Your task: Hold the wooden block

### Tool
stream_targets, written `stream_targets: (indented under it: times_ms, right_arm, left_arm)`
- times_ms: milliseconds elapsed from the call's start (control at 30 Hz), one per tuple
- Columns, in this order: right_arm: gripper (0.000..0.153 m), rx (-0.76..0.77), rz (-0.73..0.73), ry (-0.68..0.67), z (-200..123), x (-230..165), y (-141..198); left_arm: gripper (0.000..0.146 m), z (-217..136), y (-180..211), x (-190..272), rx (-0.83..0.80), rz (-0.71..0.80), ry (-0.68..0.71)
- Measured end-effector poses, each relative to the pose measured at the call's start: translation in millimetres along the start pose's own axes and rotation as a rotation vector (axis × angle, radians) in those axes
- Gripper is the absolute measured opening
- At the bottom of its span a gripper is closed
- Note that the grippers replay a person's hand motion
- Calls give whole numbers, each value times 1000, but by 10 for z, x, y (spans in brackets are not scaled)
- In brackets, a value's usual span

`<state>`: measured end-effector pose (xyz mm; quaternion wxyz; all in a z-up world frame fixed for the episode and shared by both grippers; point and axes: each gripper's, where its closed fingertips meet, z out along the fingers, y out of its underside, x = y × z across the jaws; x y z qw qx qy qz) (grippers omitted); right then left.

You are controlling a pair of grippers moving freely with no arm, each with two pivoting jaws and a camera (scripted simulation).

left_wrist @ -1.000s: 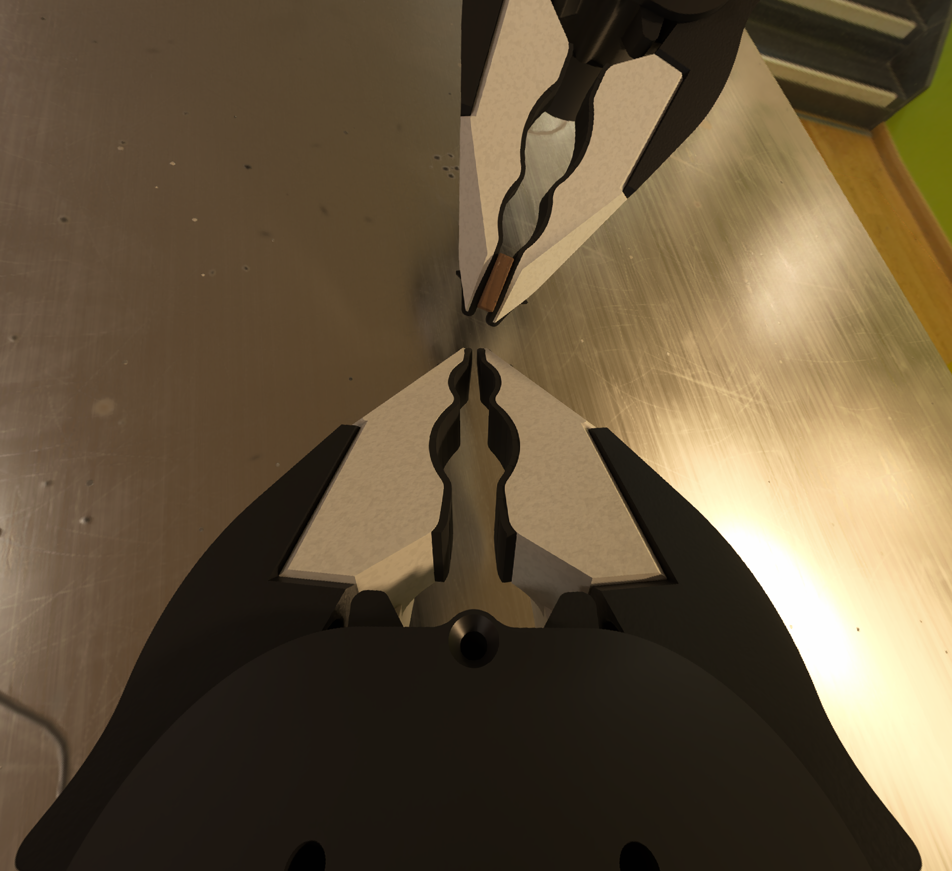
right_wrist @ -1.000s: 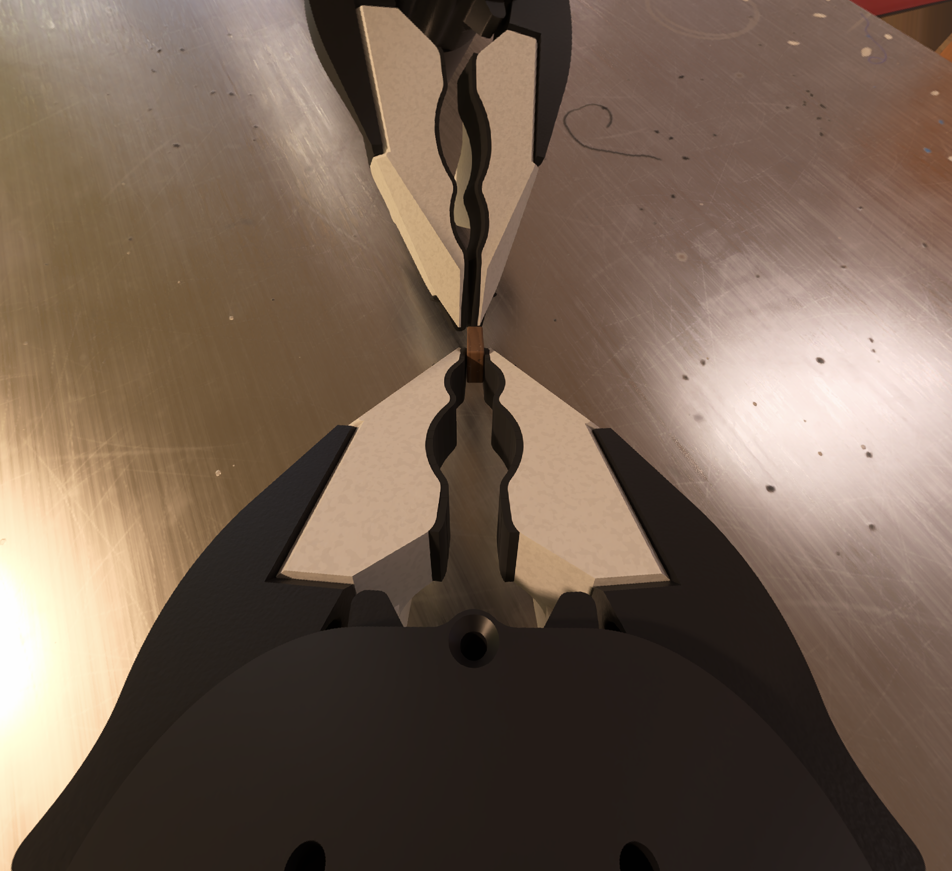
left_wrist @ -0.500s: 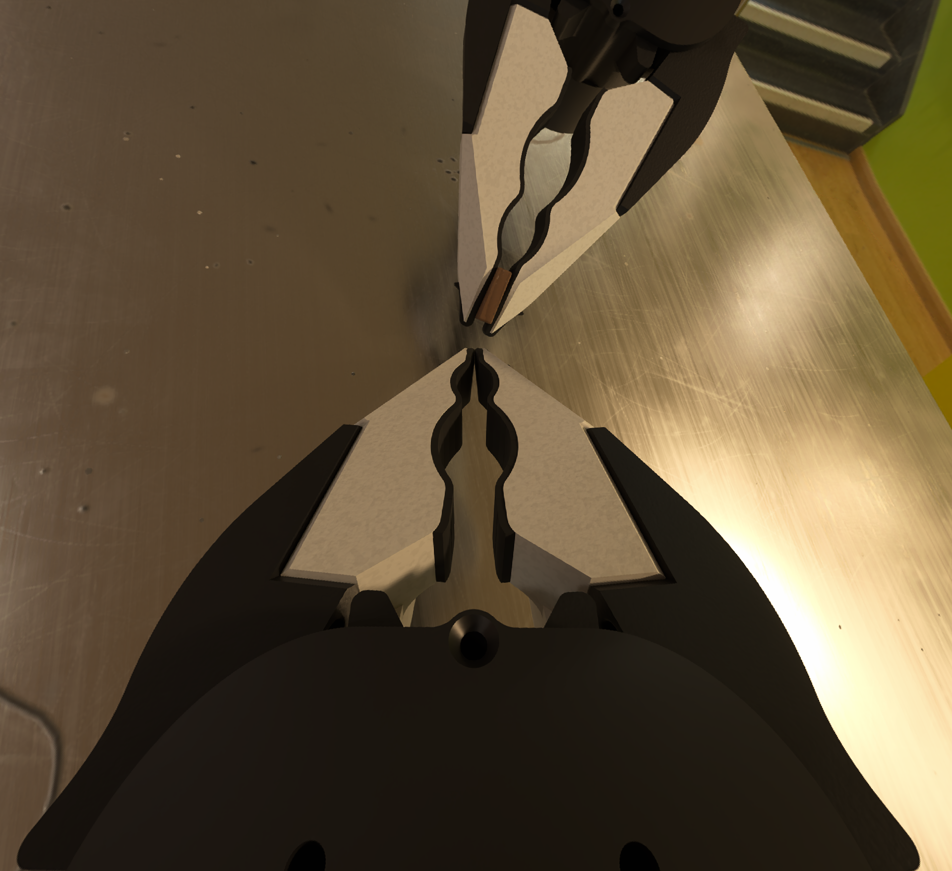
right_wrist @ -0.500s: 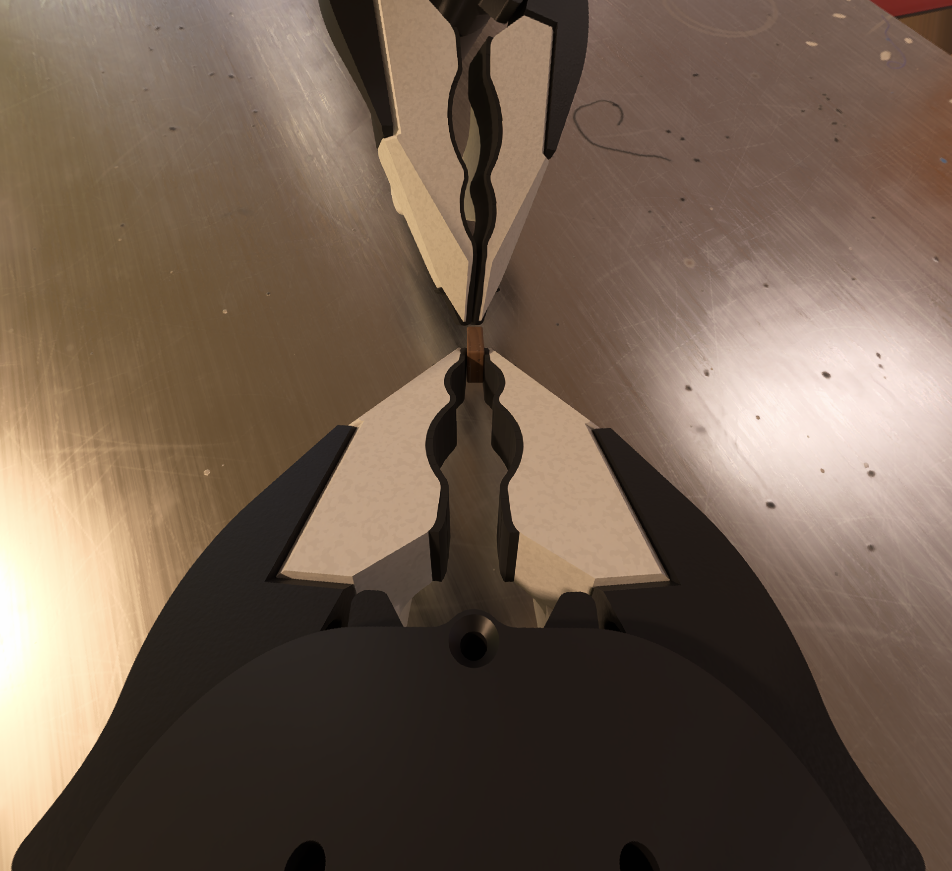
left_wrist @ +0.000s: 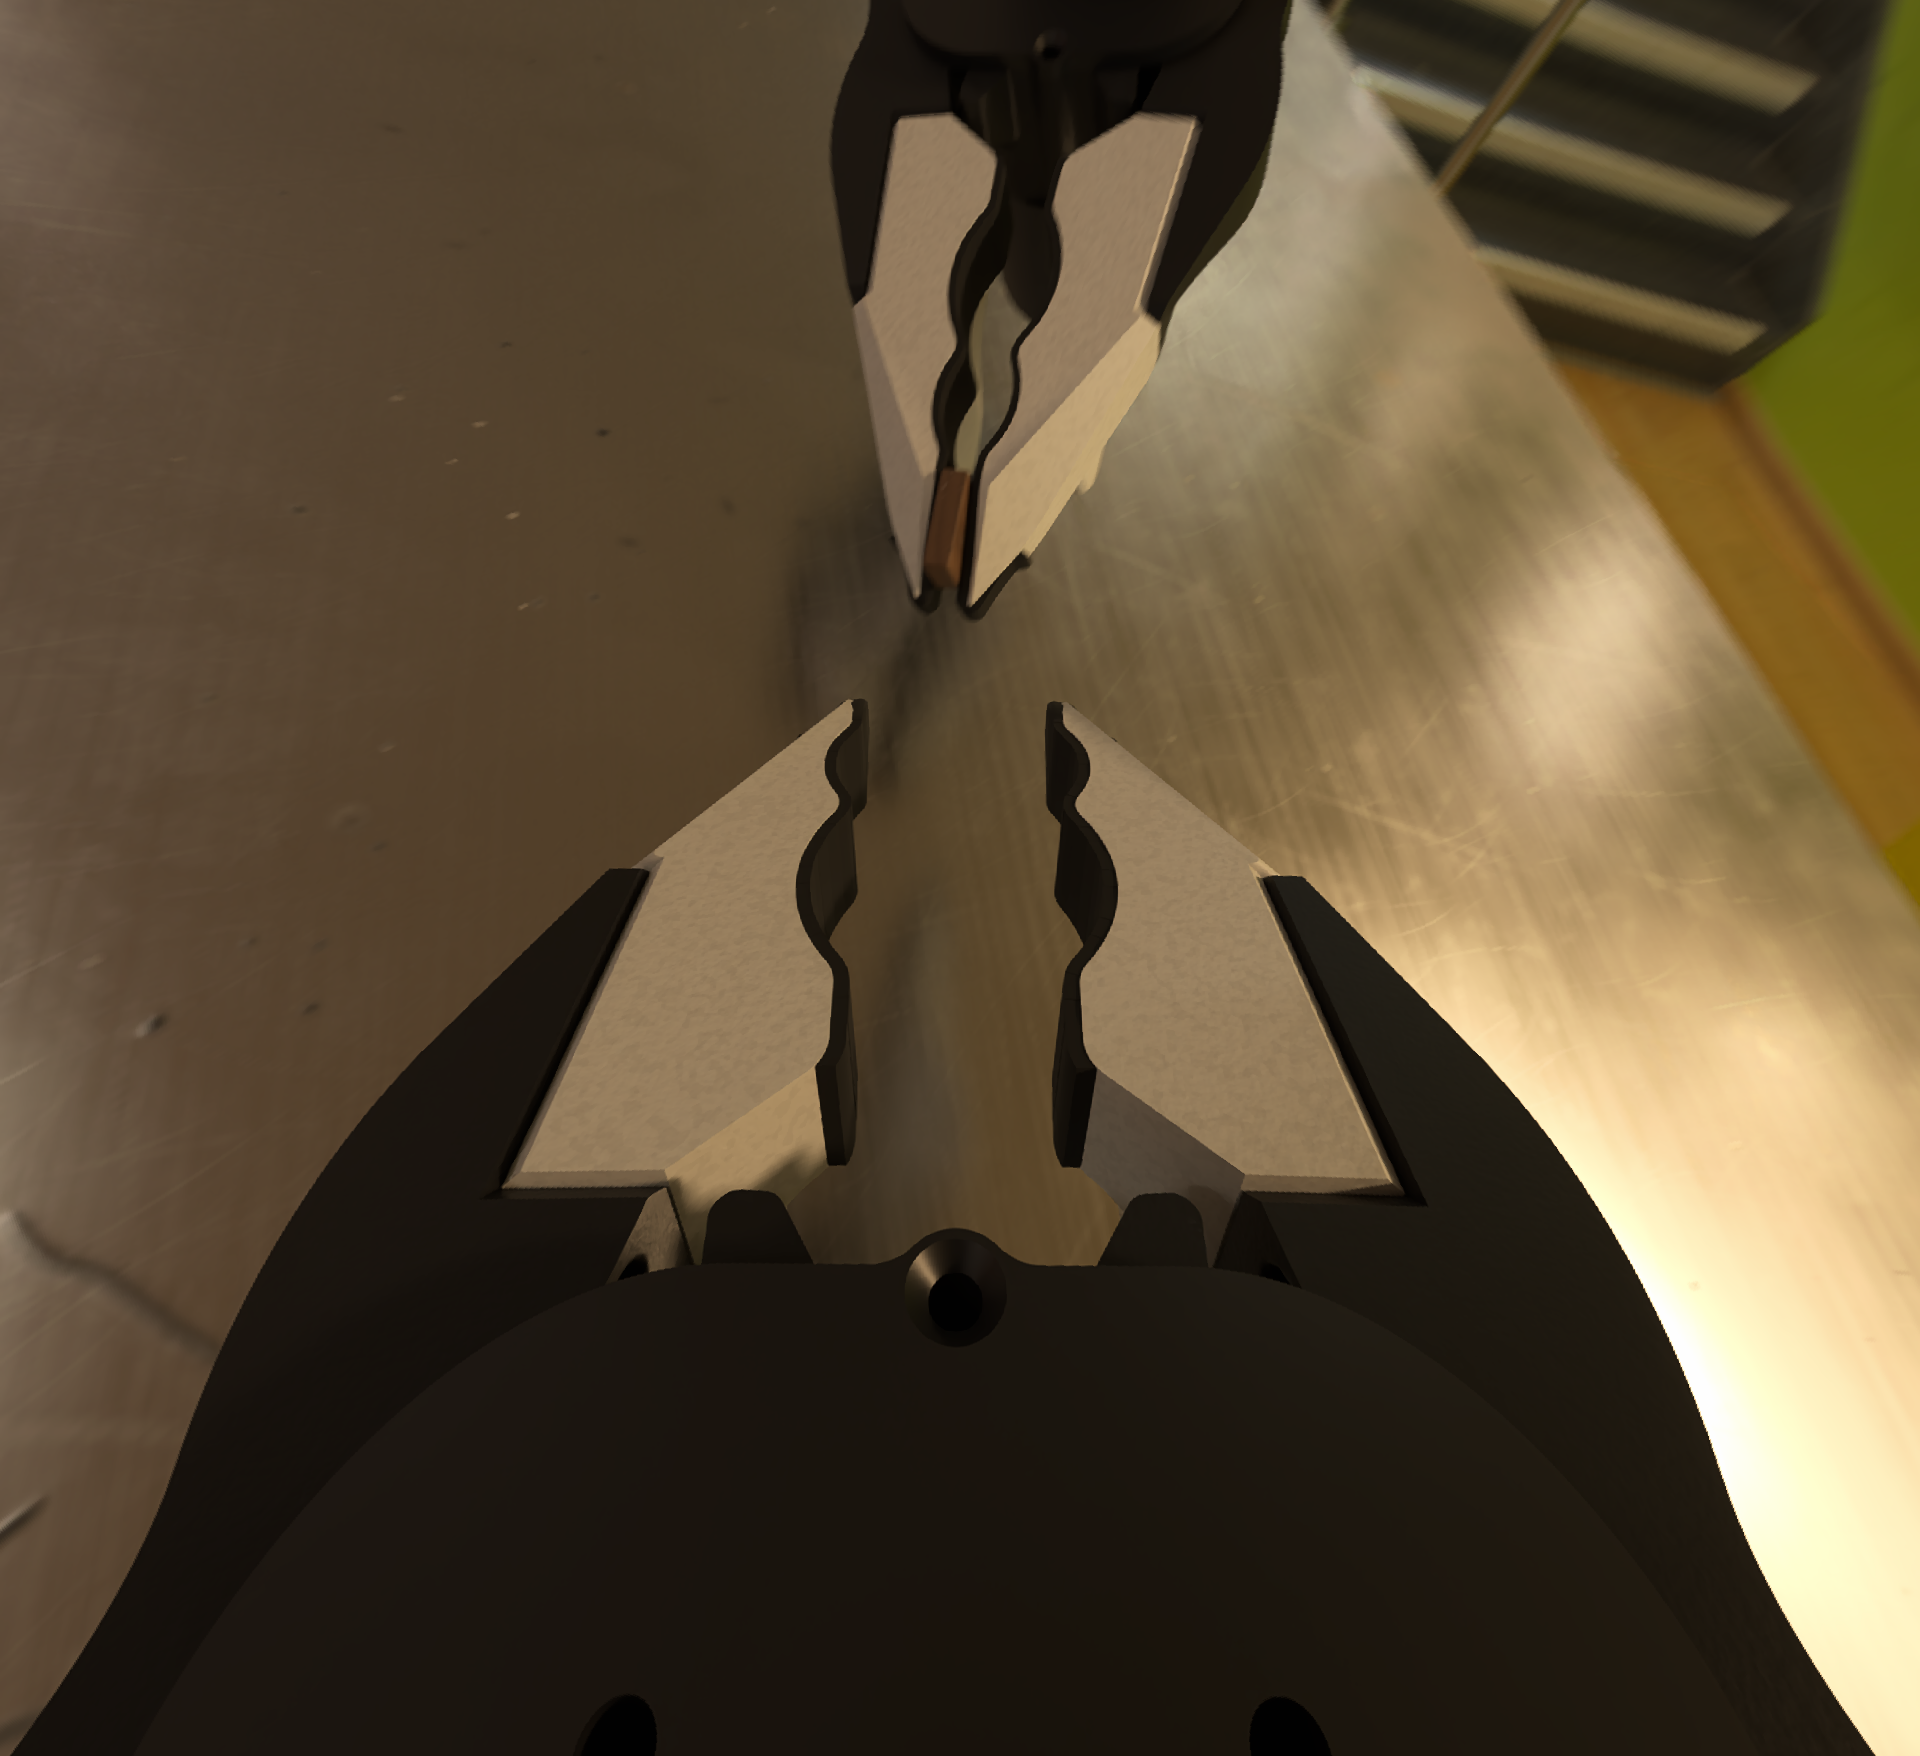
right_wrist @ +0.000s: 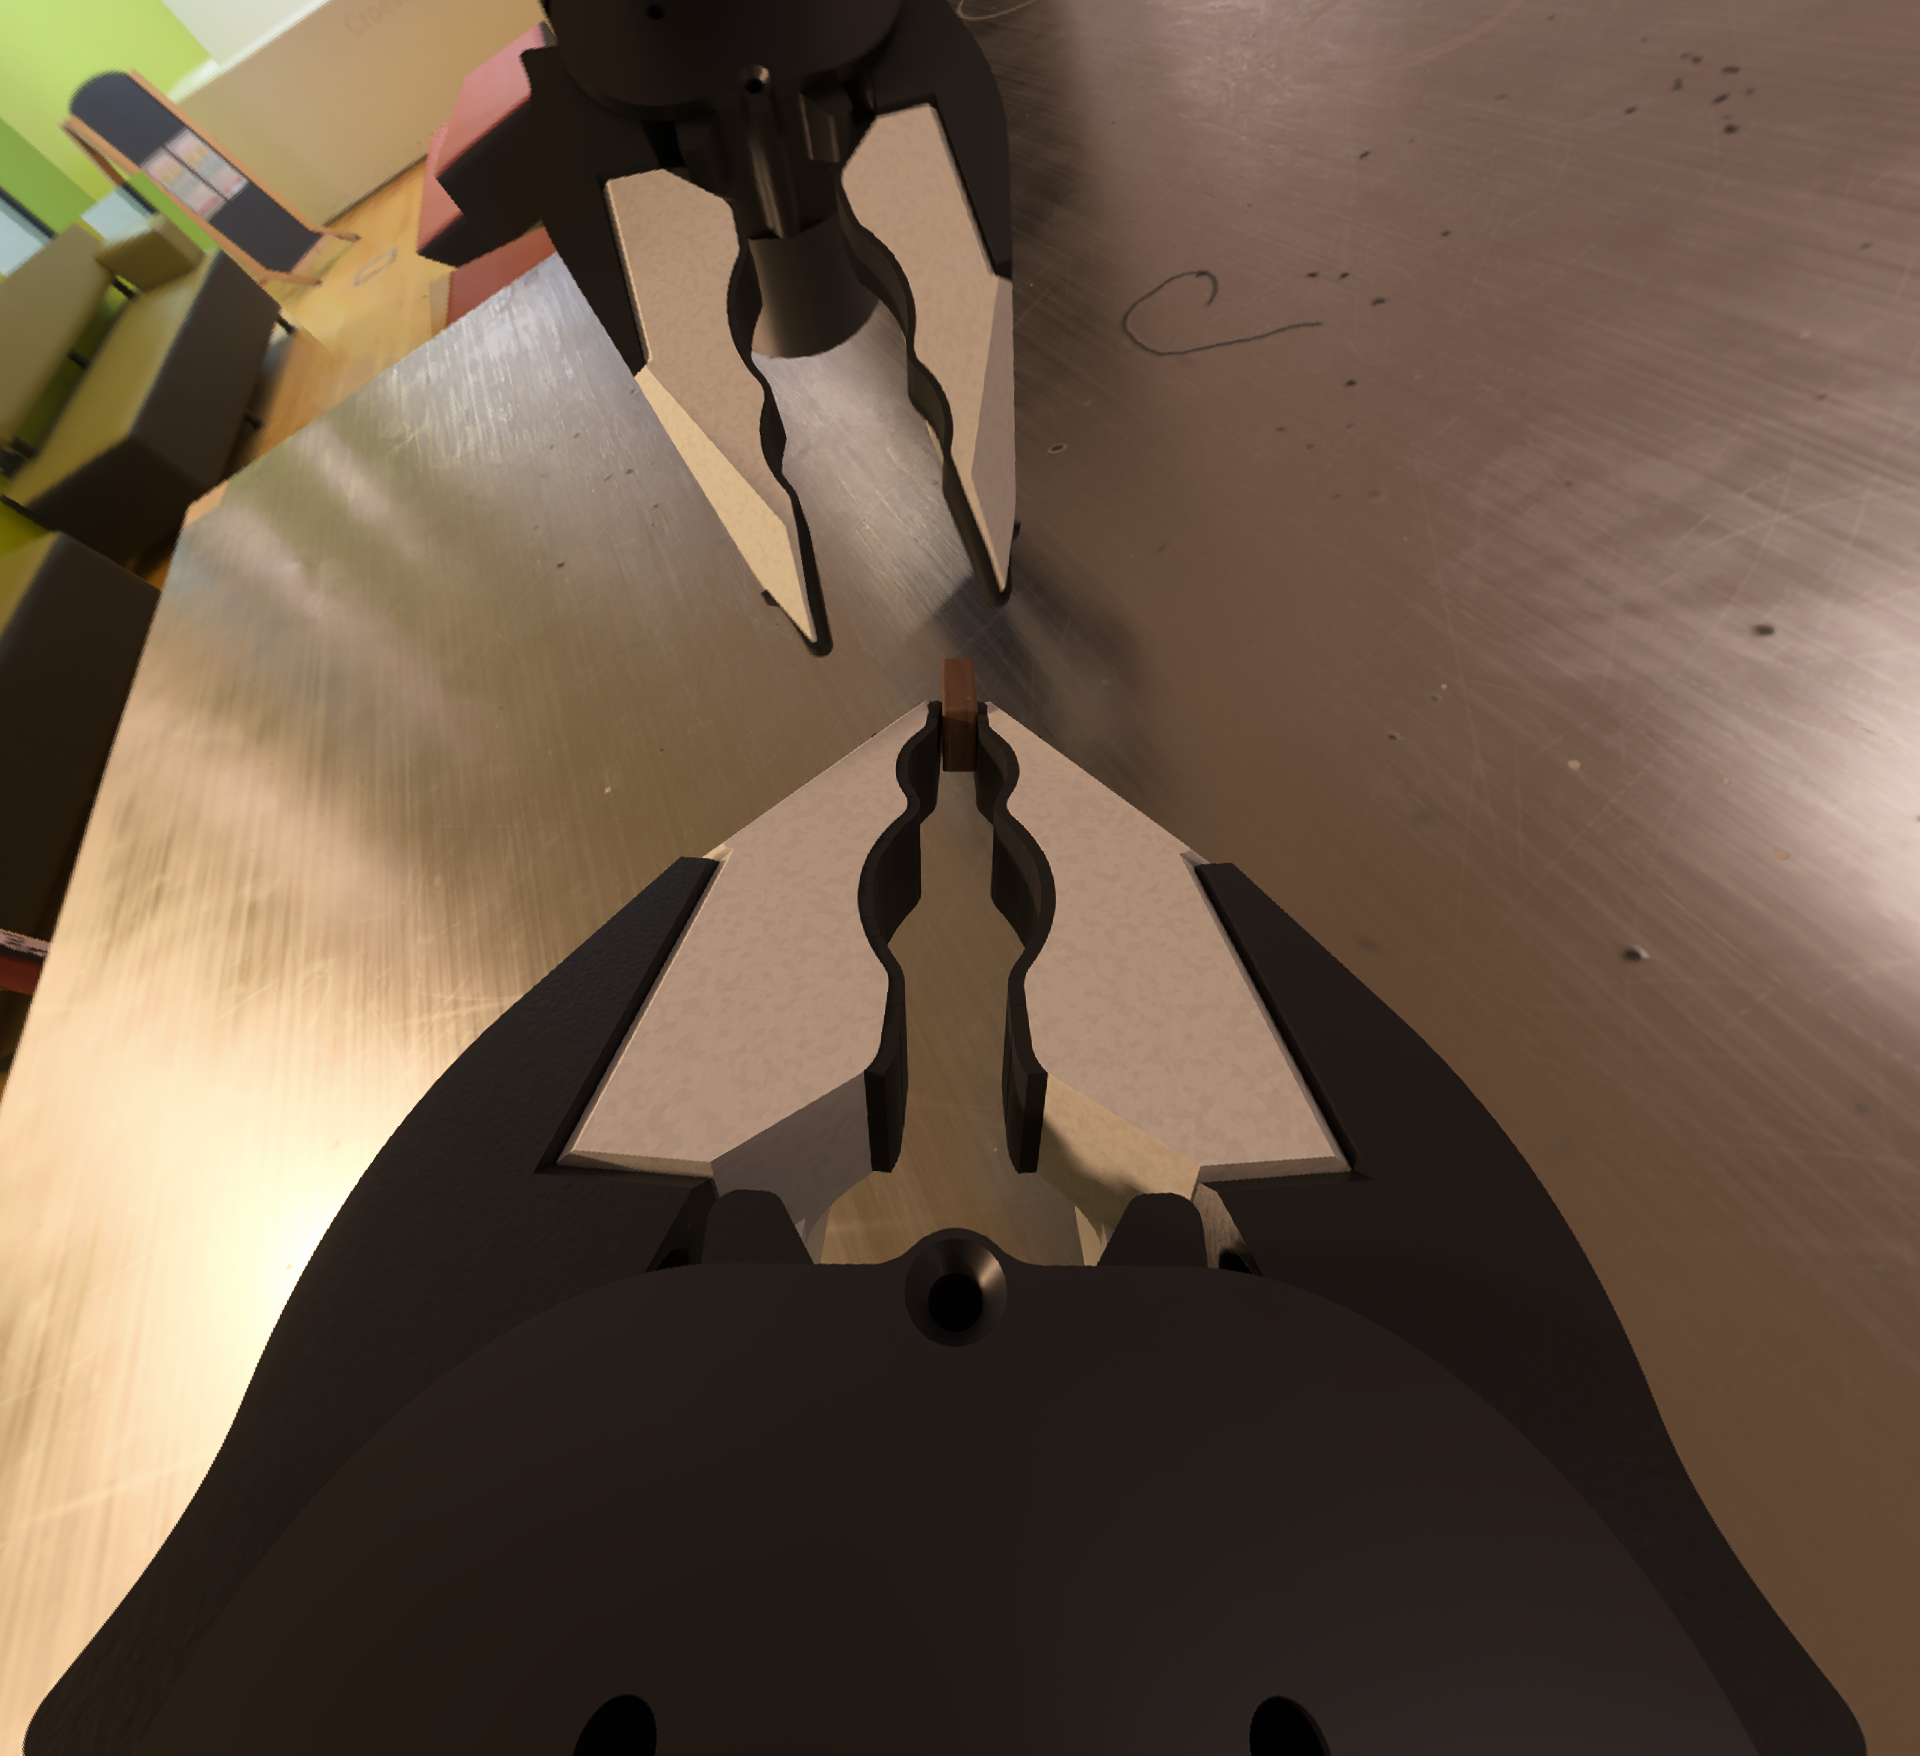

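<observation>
— So what lay under everything?

— One scratched metal table (left_wrist: 364, 356), glare across one side and a pen squiggle (right_wrist: 1205, 319) on it.

— And the grippers?

— They faced each other tip to tip above the table, both pointing slightly down. The left gripper (left_wrist: 954, 719) had its jaws spread, with bare table showing between them and nothing held. From the right wrist view it (right_wrist: 902, 615) hung tilted just beyond the block, tips clear of it.

— And the right one?

— The right gripper (right_wrist: 956, 714) was clamped on the block (right_wrist: 957, 714), pinching it at the very tips. From the left wrist view it (left_wrist: 948, 600) angled down toward the table.

— Where was the block, exactly?

— Upright between those tips (left_wrist: 949, 540), a small brown piece with its end poking past them, apart from the left gripper.
</observation>
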<state>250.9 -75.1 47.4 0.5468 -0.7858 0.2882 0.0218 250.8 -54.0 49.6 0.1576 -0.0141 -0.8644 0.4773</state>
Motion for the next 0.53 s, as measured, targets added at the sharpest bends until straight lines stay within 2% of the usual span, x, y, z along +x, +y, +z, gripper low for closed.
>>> stream_targets:
  times_ms: [100, 300, 400, 467, 533]
  right_arm:
    - [5, -5, 34, -11, -7, 8, 12]
    - [5, -2, 45, -31, -15, -24, 20]
    - [5, 2, 10, -37, -13, -70, 20]
    - [5, -4, -17, -19, -7, -84, 28]
    - [5, -12, -44, -2, -1, -95, 39]
  left_arm:
    - [35, -64, 55, -70, -28, 47, -67]
    - [33, -3, 126, -75, -57, 33, -50]
    - [24, 37, 167, -55, -71, 35, -29]
    - [12, 59, 182, -16, -75, 50, -7]
    - [9, 73, 201, 3, -90, 67, -8]
